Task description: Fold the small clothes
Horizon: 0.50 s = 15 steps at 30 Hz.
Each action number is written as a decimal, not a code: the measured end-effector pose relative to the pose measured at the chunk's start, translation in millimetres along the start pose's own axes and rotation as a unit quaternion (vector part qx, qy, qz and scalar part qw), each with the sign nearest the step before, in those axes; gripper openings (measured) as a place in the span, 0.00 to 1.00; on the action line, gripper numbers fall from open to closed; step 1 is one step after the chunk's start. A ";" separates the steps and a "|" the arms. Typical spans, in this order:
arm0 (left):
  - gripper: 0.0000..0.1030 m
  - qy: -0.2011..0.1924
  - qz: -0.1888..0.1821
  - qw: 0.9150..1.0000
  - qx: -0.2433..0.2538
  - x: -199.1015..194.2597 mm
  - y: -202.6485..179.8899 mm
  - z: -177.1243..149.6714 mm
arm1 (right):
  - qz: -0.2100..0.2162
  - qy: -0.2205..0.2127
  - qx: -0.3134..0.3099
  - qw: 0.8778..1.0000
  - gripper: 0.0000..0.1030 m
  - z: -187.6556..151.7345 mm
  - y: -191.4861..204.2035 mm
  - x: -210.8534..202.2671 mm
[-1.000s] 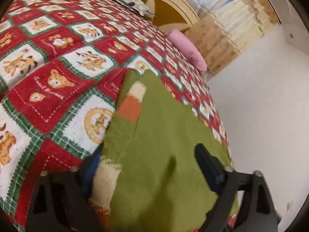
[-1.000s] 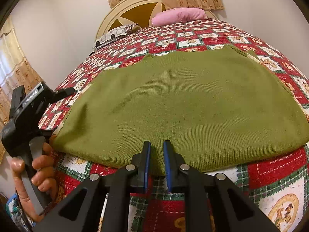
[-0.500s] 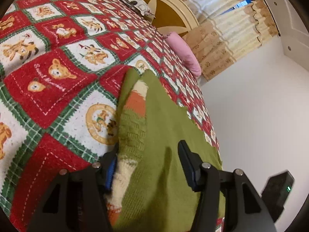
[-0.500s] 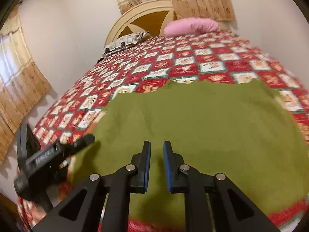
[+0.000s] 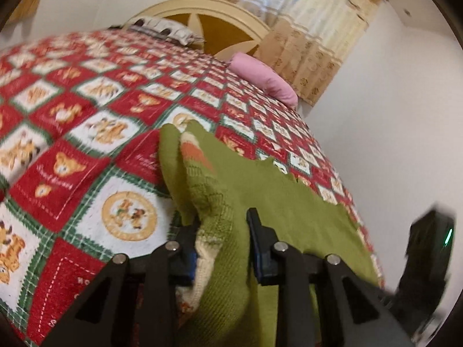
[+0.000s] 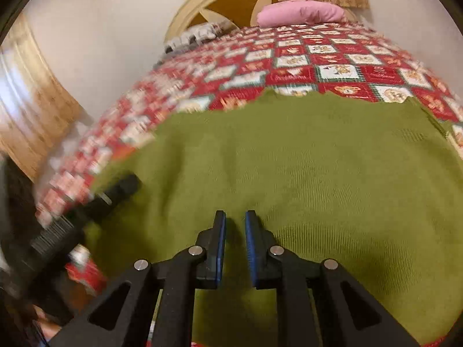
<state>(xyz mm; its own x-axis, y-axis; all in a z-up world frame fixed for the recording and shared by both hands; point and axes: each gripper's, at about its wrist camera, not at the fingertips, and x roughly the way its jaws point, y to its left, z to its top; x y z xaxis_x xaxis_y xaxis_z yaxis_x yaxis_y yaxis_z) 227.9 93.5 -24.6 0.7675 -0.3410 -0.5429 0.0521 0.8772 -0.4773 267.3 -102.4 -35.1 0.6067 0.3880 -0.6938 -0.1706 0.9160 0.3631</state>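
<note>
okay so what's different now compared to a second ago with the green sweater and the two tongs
Both tongs, left tongs and right tongs, have lifted the near hem of the green sweater and are carrying it toward the headboard. Each grip is unchanged. The sweater's far edge stays on the quilt.

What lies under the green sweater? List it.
The red patchwork quilt lies under the green sweater, showing past its edges. A striped knit part peeks out beside the left tongs. Anything else beneath is covered.

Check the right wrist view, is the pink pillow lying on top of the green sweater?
No, the pink pillow sits by the headboard, far beyond the green sweater.
</note>
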 end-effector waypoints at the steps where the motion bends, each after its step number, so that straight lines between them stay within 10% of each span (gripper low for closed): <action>1: 0.27 -0.002 0.008 1.000 0.011 0.0 -4.4 -1.5 | 0.010 -0.004 0.007 1.000 0.14 4.2 -1.2 -3.1; 6: 0.27 -0.016 0.027 0.998 0.046 -2.6 -19.5 -7.2 | 0.079 0.017 -0.016 0.997 0.51 60.4 20.6 1.3; 15: 0.27 -0.020 0.023 0.997 0.067 0.1 -25.2 -10.3 | 0.084 0.134 -0.137 0.978 0.51 86.9 95.3 75.9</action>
<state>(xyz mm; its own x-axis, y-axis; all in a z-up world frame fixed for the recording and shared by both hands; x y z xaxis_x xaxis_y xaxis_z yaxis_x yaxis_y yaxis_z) 220.1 67.9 -19.7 0.7957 -0.2876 -0.5331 0.0983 0.9297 -0.3548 364.5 5.5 0.9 0.3325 0.5153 -0.7899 -0.4741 0.8153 0.3324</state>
